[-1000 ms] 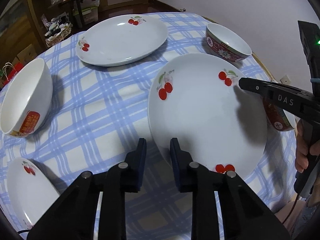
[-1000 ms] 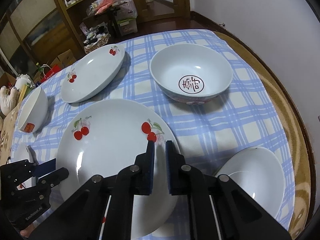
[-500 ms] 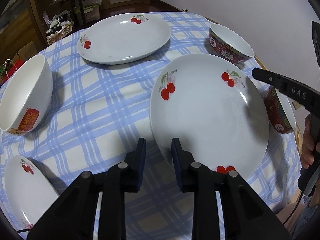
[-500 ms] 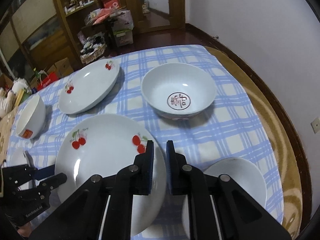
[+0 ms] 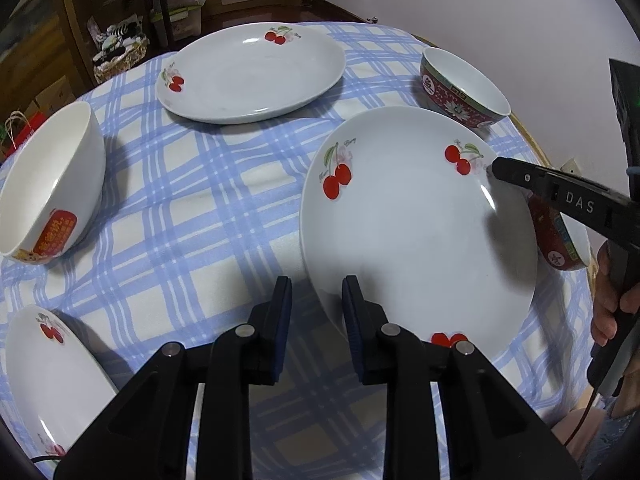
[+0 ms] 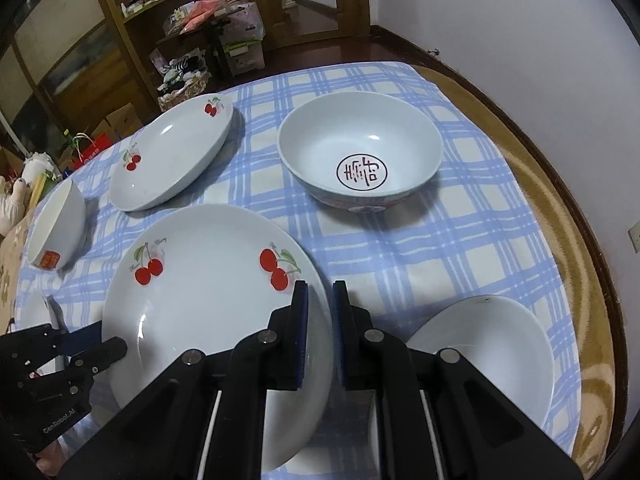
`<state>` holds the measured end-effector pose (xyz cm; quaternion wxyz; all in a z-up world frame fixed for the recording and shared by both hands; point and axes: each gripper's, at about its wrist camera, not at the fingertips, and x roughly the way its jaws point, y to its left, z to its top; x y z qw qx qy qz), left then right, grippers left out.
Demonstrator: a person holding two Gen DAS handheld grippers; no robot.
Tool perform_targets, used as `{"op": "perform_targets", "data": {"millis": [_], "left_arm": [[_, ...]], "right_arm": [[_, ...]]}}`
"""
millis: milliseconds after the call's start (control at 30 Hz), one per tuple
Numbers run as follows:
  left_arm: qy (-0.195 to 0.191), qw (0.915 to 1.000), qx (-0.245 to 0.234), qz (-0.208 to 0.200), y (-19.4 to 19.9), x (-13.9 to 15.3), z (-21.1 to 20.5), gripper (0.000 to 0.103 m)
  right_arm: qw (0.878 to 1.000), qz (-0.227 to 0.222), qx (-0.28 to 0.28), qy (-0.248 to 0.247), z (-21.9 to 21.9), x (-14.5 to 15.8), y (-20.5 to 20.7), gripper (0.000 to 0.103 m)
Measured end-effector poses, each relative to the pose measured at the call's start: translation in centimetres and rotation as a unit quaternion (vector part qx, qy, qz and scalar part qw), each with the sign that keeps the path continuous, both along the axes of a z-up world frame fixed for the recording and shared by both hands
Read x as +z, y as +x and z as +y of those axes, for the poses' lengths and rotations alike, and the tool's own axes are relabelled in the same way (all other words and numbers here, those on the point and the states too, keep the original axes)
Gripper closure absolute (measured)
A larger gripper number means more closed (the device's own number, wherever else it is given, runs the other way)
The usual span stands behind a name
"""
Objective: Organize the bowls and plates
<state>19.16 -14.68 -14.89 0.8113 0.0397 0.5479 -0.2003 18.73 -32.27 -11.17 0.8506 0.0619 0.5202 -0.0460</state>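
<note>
A large white cherry plate hangs tilted just above the blue-checked tablecloth. My left gripper straddles its near left rim, one finger over the inside and the other outside, and is shut on it. In the right wrist view the same gripper bites the plate's left edge. My right gripper is shut on the opposite rim, which sits in the narrow slot between its pads. One of its fingers reaches over the plate's far right edge.
A second cherry plate lies at the back. A white bowl with a red label stands left and a small cherry plate near left. Two red patterned bowls stand right, the nearer partly behind the held plate. A hand holds the right gripper.
The right gripper and its side of the plate shifted slightly, so more of the nearer red bowl shows behind the rim. The left gripper stayed put.
</note>
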Motion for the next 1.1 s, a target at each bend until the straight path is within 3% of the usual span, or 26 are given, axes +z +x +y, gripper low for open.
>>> {"op": "perform_targets", "data": {"millis": [400,1100], "left_arm": [[-0.007,0.9999,0.003,0.007,0.4,-0.3,0.4,0.075],[-0.005,1.0000,0.002,0.007,0.4,-0.4,0.3,0.075]], "right_arm": [[1.000,-0.005,-0.003,0.026,-0.6,0.2,-0.2,0.093],[0.999,0.007,0.025,-0.035,1.1,-0.2,0.1,0.090]]}}
